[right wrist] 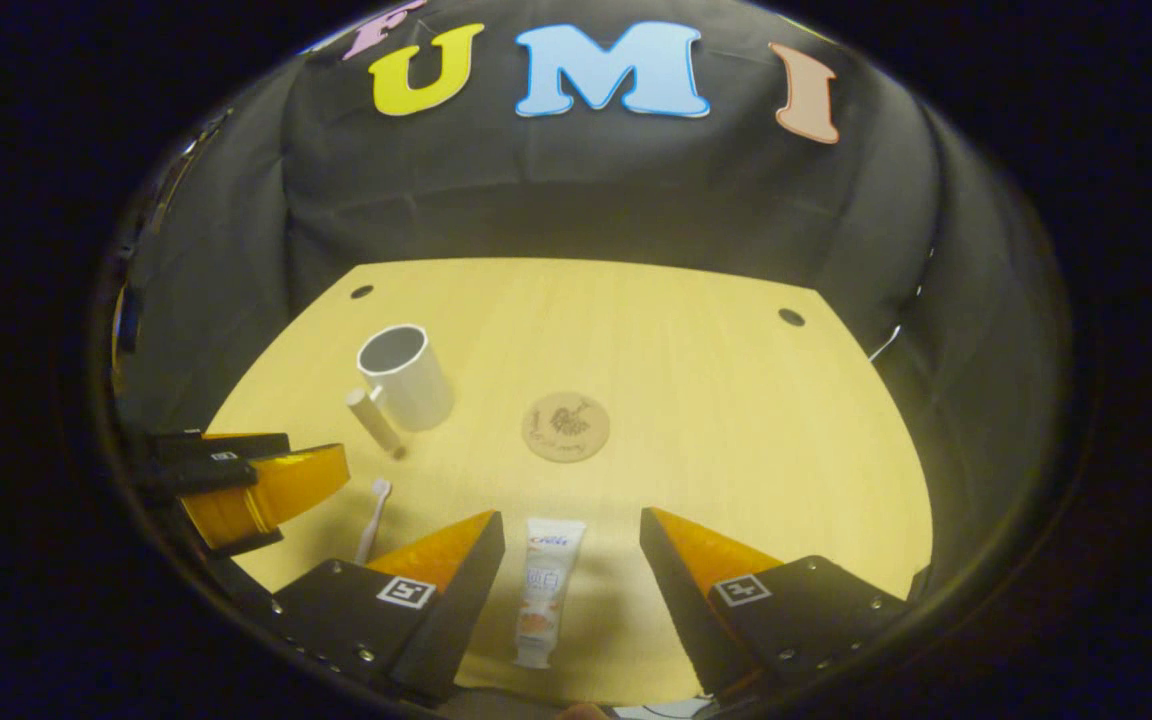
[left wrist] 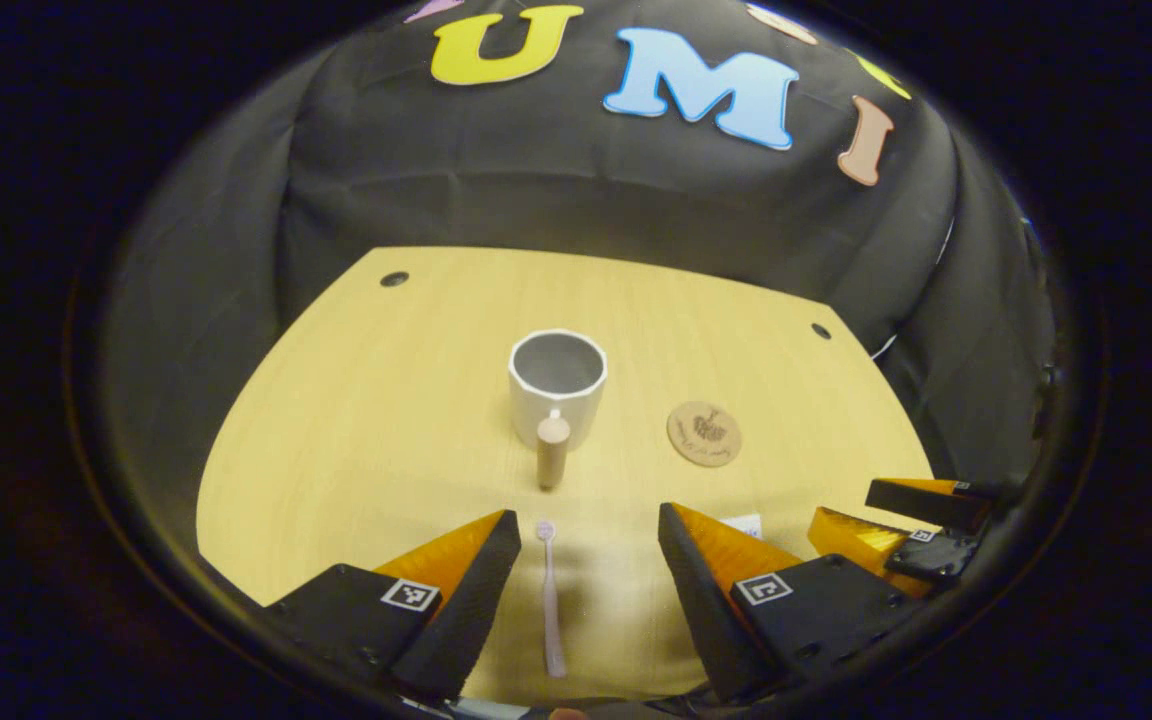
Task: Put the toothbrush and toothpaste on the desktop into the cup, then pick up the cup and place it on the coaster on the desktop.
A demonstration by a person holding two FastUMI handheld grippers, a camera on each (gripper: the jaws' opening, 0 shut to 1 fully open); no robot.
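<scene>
- Left tongs [left wrist: 588,545]: wide open, holding nothing; toothbrush [left wrist: 551,600] lies between them on the worktop [left wrist: 356,420].
- Right tongs [right wrist: 571,540]: wide open, holding nothing; toothpaste [right wrist: 543,592] lies between them.

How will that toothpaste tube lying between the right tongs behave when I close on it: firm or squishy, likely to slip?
The toothpaste tube lies flat on the desktop, so rolling seems unlikely. It looks plump, so it will probably give under pressure. Its glossy skin may slip; gripping near the cap end, toward the camera, seems safer. The right tongs stand open around it.
</scene>
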